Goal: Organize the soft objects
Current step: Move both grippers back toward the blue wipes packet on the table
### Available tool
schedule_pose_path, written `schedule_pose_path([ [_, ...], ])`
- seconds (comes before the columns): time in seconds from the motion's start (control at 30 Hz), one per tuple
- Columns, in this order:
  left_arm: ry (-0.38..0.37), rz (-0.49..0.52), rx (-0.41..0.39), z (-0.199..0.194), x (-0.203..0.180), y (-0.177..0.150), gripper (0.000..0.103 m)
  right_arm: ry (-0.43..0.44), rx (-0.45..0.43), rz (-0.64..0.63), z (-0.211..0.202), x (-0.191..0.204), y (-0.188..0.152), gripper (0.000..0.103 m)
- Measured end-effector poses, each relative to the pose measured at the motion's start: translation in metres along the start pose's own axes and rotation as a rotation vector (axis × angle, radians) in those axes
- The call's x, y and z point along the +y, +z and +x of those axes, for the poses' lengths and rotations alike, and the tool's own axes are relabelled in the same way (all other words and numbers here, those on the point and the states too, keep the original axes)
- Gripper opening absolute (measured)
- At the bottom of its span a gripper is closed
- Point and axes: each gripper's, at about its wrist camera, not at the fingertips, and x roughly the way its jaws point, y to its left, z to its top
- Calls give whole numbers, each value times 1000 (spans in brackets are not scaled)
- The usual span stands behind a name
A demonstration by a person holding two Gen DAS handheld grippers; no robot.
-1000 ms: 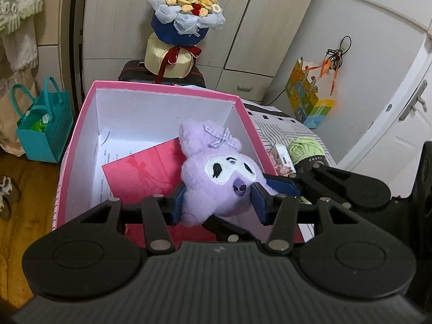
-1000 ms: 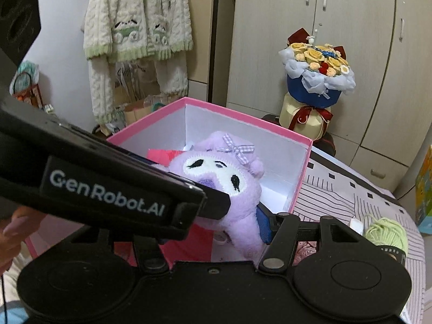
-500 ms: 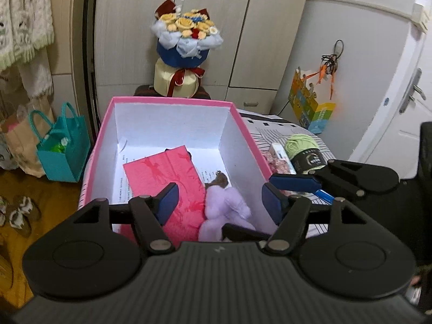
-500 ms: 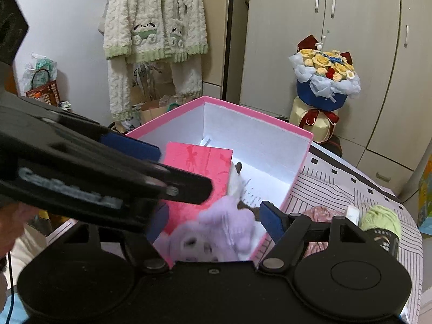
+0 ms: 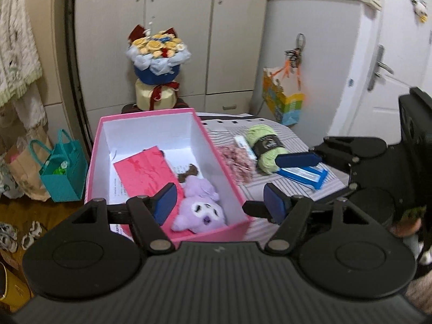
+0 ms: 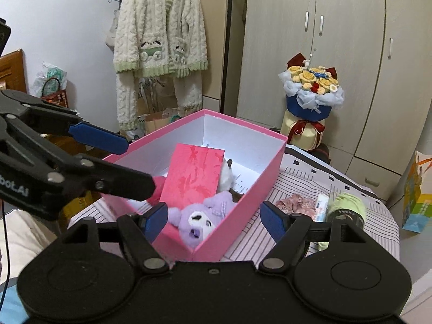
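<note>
The purple plush [image 5: 198, 212] now lies face-up in the near corner of the pink box [image 5: 218, 148], partly on the red envelope [image 5: 143, 168]; a second ago it was clamped in the left gripper [image 5: 220, 202], whose jaws now stand apart and empty above the box rim. That item looks done. The right gripper [image 6: 213, 220] (also apart, holding nothing) hovers over the same corner. Outside, on the striped bed cover [image 6: 305, 178], the green yarn [image 6: 347, 206] and a pink fuzzy piece [image 6: 297, 202] lie just beside the box wall, with open room above them.
</note>
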Motion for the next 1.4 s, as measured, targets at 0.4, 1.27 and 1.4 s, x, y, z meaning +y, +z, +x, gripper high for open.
schedule_pose_path([
  [0.4, -84, 115, 3, -25, -65, -13, 74, 14, -31, 12, -74, -26, -41, 83],
  [1.27, -285, 118, 98, 83, -139, -12, 76, -68, -70, 64, -78, -128, -137, 87],
  [1.4, -278, 82, 99, 109, -141, -13, 76, -68, -68, 66, -60, -142, -144, 87],
])
